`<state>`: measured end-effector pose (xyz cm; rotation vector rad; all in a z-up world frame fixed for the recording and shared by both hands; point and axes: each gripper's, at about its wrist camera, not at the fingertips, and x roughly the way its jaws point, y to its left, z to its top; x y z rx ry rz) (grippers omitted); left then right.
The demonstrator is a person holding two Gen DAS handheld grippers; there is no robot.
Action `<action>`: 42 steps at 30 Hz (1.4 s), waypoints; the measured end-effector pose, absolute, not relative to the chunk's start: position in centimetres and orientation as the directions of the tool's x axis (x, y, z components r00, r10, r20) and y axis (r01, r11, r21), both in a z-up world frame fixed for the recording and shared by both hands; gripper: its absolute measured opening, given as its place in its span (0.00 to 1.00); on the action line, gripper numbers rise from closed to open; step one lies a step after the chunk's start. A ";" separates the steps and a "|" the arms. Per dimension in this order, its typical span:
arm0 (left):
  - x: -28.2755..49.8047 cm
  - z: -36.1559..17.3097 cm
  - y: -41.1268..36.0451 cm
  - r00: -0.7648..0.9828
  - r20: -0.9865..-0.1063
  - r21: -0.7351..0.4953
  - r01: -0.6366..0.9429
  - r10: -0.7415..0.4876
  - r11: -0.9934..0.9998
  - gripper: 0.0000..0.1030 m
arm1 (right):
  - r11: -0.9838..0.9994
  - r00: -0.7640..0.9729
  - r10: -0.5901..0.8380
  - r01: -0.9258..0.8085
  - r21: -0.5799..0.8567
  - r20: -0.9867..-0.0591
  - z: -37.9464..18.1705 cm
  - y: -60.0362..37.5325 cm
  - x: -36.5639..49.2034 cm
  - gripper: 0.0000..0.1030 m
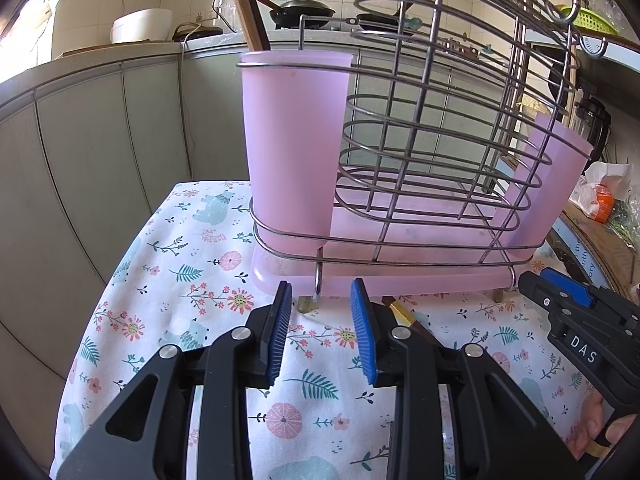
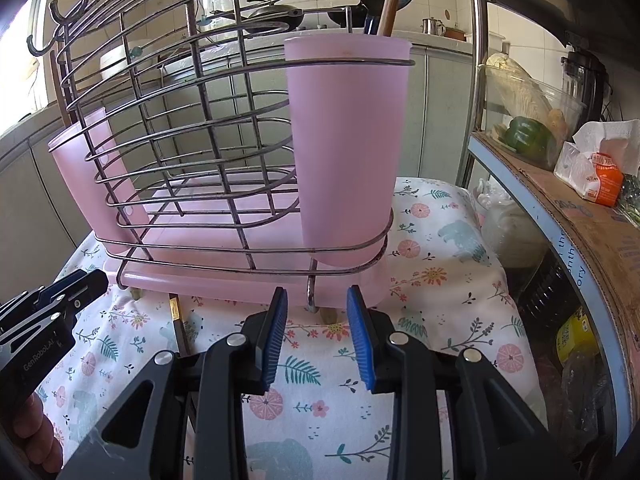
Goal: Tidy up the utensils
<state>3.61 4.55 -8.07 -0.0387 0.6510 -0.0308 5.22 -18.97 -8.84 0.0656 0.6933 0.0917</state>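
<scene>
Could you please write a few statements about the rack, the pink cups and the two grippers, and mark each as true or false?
1. A pink cup stands at each end of the wire rack. True.
2. The left gripper is shut on a spoon. False: its jaws stand apart with only the floral cloth between them.
3. Utensil handles stick up out of the pink cup nearest the right gripper. True.
4. The rack rests on a bare wooden table. False: it sits on a pink tray on the floral cloth.
5. A green pepper lies in the rack. False: it sits on the side shelf.
</scene>
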 end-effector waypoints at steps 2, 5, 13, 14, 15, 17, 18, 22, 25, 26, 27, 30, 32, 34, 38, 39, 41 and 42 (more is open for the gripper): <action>3.6 -8.1 4.6 0.795 -0.606 -0.046 0.017 -0.041 0.999 0.30 | 0.994 0.765 0.106 -0.062 0.091 -0.635 -8.9 -18.9 5.2 0.30; 3.6 -8.1 4.8 0.794 -0.606 -0.058 0.020 -0.051 0.998 0.30 | 0.993 0.771 0.110 -0.064 0.094 -0.628 -8.7 -19.0 5.1 0.30; 2.9 -6.7 5.4 0.740 -0.645 -0.105 0.165 -0.193 0.981 0.30 | 0.971 0.696 0.237 -0.182 0.153 -0.678 -7.8 -18.7 5.0 0.27; 2.8 -6.8 5.4 0.720 -0.660 -0.113 0.185 -0.213 0.976 0.29 | 0.965 0.680 0.261 -0.196 0.172 -0.685 -7.7 -18.7 5.1 0.27; 2.5 -6.9 5.2 0.692 -0.682 -0.122 0.212 -0.237 0.970 0.29 | 0.960 0.666 0.281 -0.208 0.189 -0.691 -7.7 -18.6 5.1 0.26; 1.9 -7.1 5.0 0.640 -0.717 -0.136 0.260 -0.276 0.956 0.25 | 0.952 0.647 0.306 -0.223 0.211 -0.698 -7.6 -18.6 5.0 0.24; 1.4 -7.4 4.9 0.610 -0.736 -0.141 0.285 -0.293 0.948 0.22 | 0.946 0.633 0.324 -0.233 0.226 -0.703 -7.6 -18.6 5.0 0.22; 0.5 -8.3 4.9 0.512 -0.793 -0.191 0.308 -0.332 0.932 0.16 | 0.929 0.591 0.369 -0.254 0.269 -0.717 -7.8 -18.4 5.0 0.16; -0.4 -8.9 4.9 0.438 -0.821 -0.239 0.317 -0.365 0.918 0.15 | 0.921 0.581 0.388 -0.267 0.282 -0.716 -7.8 -18.3 4.7 0.15; -0.8 -9.2 4.8 0.425 -0.828 -0.242 0.319 -0.366 0.916 0.15 | 0.919 0.578 0.393 -0.271 0.286 -0.715 -7.8 -18.3 4.5 0.15; -1.1 -9.4 4.7 0.415 -0.834 -0.240 0.320 -0.363 0.917 0.15 | 0.917 0.574 0.398 -0.273 0.291 -0.716 -7.8 -18.2 4.5 0.15; -1.5 -10.2 4.0 0.402 -0.858 -0.197 0.317 -0.319 0.928 0.15 | 0.911 0.558 0.412 -0.280 0.304 -0.720 -7.9 -18.1 4.5 0.15; -1.0 -10.9 3.6 0.384 -0.875 -0.179 0.310 -0.295 0.934 0.15 | 0.910 0.555 0.414 -0.283 0.304 -0.721 -8.0 -18.0 4.4 0.15; -0.8 -11.3 3.1 0.377 -0.883 -0.165 0.309 -0.280 0.937 0.15 | 0.909 0.553 0.415 -0.282 0.307 -0.722 -8.0 -18.1 4.4 0.15; -1.0 -11.4 2.5 0.398 -0.881 -0.137 0.305 -0.256 0.943 0.07 | 0.904 0.534 0.426 -0.281 0.322 -0.731 -8.3 -18.0 4.8 0.15; -0.9 -11.4 2.5 0.397 -0.881 -0.142 0.299 -0.259 0.944 0.05 | 0.902 0.527 0.431 -0.283 0.326 -0.733 -8.3 -17.9 5.0 0.15; -1.0 -11.0 3.0 0.414 -0.874 -0.147 0.277 -0.256 0.949 0.05 | 0.897 0.514 0.440 -0.295 0.330 -0.736 -8.3 -17.4 5.4 0.15; -1.0 -10.7 3.5 0.423 -0.870 -0.148 0.268 -0.254 0.952 0.05 | 0.895 0.509 0.443 -0.300 0.331 -0.738 -8.3 -17.2 5.6 0.15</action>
